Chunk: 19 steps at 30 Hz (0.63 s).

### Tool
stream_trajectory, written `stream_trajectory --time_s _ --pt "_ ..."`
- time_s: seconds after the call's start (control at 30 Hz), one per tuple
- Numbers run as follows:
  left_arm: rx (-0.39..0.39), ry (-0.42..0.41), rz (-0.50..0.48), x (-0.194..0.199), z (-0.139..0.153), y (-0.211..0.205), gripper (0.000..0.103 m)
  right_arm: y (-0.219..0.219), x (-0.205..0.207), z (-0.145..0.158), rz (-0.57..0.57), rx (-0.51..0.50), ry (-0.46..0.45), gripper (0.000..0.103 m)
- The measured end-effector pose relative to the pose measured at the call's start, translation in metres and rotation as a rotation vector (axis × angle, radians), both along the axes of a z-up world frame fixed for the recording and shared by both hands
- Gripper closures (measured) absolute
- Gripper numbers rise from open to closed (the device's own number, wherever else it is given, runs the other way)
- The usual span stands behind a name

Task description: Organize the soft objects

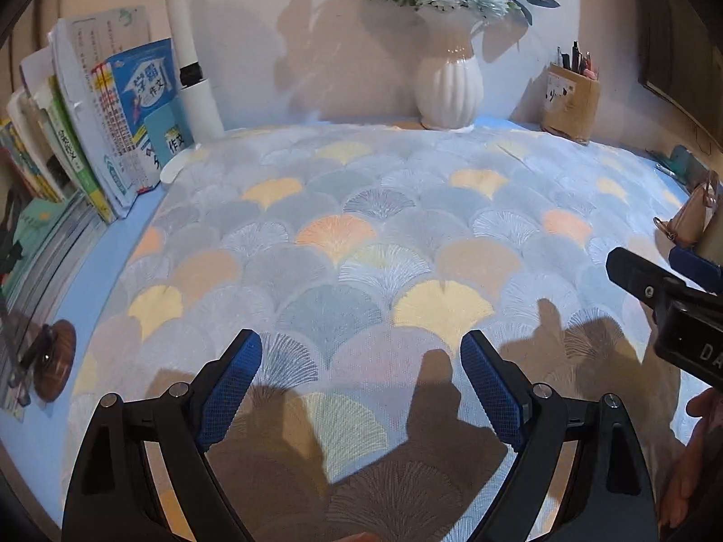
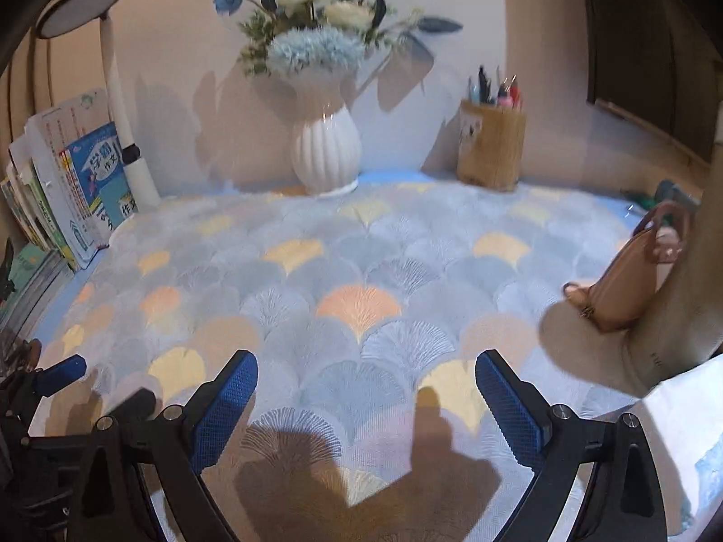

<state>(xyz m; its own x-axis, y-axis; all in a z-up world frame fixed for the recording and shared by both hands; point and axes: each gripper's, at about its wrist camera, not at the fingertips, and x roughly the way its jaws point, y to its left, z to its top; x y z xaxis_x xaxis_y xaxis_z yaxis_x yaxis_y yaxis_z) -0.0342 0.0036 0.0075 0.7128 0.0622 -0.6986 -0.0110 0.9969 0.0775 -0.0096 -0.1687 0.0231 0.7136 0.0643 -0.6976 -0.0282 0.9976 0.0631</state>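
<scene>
The cloth point(image 1: 361, 235), printed with fan shapes in grey, yellow and orange, lies spread flat over most of the desk point(image 1: 113, 244). No fold or gathered edge shows in either view, so the tidying looks barely begun: the judgement is that nothing has yet been folded, lifted or put away.

The left gripper point(image 1: 361, 352) hangs over the near part of the cloth with its blue pads point(image 1: 230, 388) well apart and nothing between them. The right gripper point(image 2: 366, 375) stands just beside it, also spread wide and empty, above the same near stretch. Each throws a dark shadow on the fabric below.

A tan bag point(image 2: 632, 280) stands at the right edge of the cloth, upright and slightly tilted; it too may count as a soft thing to be placed, though that cannot be told. The vase point(image 2: 325, 153), pen holder point(image 2: 492, 149), books point(image 1: 113, 104) and lamp point(image 2: 122, 104) line the back and left, off the working area.

What is left is nearly everything: taking hold of the cloth, folding it, and setting it down neatly.
</scene>
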Motion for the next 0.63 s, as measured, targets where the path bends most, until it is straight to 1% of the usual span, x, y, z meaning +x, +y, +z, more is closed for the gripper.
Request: stream_trajectory --time_s 0.1,0.23,0.43,0.5,0.53,0.57,0.63 --pt "0.023 0.009 0.006 0.001 -0.001 -0.003 0.014 0.000 0.002 -0.002 -0.007 -0.005 0.015 0.006" --pt "0.034 0.025 0.007 0.004 -0.003 -0.004 0.014 0.003 -0.003 -0.001 -0.003 -0.020 -0.006 0.006" --pt "-0.004 0.031 0.021 0.006 -0.003 0.004 0.014 0.007 -0.006 0.001 0.001 -0.049 -0.020 0.006" --pt "-0.016 0.004 0.035 0.004 0.000 0.008 0.014 0.008 -0.006 0.001 0.005 -0.055 -0.019 0.006" --pt "-0.026 -0.024 0.046 0.001 0.003 0.011 0.014 0.009 -0.006 0.001 0.008 -0.058 -0.017 0.006" --pt "-0.043 -0.030 0.042 0.001 0.004 0.014 0.014 0.009 -0.005 0.001 0.011 -0.059 -0.013 0.006" --pt "-0.055 -0.005 0.035 0.004 0.002 0.015 0.014 0.009 -0.005 0.000 0.010 -0.064 -0.008 0.006"
